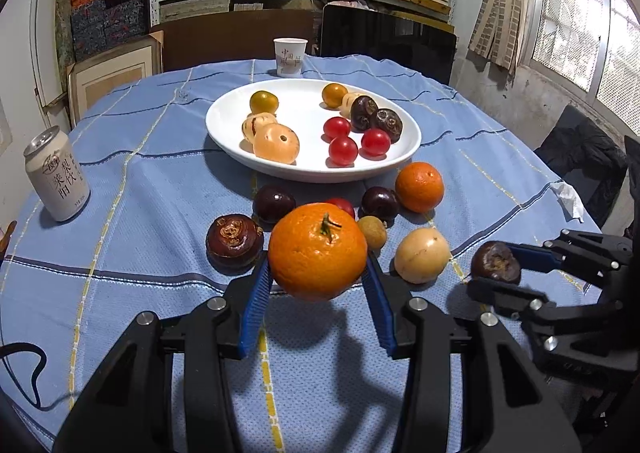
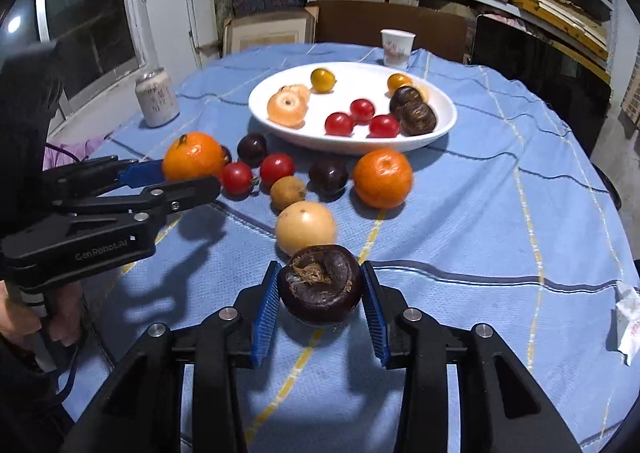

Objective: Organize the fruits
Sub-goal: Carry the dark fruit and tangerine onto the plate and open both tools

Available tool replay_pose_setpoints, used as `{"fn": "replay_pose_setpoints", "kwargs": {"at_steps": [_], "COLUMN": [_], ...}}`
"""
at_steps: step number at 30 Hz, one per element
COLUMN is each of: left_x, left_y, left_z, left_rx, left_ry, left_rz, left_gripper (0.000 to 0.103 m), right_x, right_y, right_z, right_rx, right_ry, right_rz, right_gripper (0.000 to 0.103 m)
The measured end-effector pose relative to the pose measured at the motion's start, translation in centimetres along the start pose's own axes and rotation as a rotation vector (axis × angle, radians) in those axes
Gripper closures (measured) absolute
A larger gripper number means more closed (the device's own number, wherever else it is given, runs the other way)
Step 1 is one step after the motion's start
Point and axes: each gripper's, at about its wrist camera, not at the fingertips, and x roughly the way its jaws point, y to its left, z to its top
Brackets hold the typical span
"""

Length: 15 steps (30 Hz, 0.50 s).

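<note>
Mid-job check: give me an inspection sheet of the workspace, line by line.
Surface: round table under a blue checked tablecloth.
Job's things: white plate holds cherry tomatoes, two dark water chestnuts, pale peeled fruits and small yellow fruits; a second orange, dark plums, tomatoes and a yellow fruit lie loose on the cloth.
Clutter: drink can, paper cup, crumpled tissue.
Grippers: left hand-held gripper shut on an orange; right hand-held gripper shut on a water chestnut.
Cables: black cable at the table's near left edge.
Surroundings: shelves of boxes, windows, dark chair.
</note>
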Motion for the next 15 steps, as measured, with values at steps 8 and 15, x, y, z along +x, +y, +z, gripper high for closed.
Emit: {"fn": "replay_pose_setpoints", "kwargs": {"at_steps": [8, 15], "left_x": [-0.6, 1.2], "left_y": [-0.2, 0.2], "left_z": [4.1, 11.4], "left_rx": [0.021, 0.044], "left_ry": [-0.025, -0.065], "left_rz": [0.015, 0.008], "left_gripper": [0.058, 0.058], "right_x": [-2.1, -0.8], "right_y": [-2.4, -4.2], "right_z": [4.7, 12.7], "right_rx": [-0.027, -0.061], "right_ry": [-0.117, -0.194], "right_rz": [-0.067, -0.064], "right_gripper": [0.063, 0.063]}}
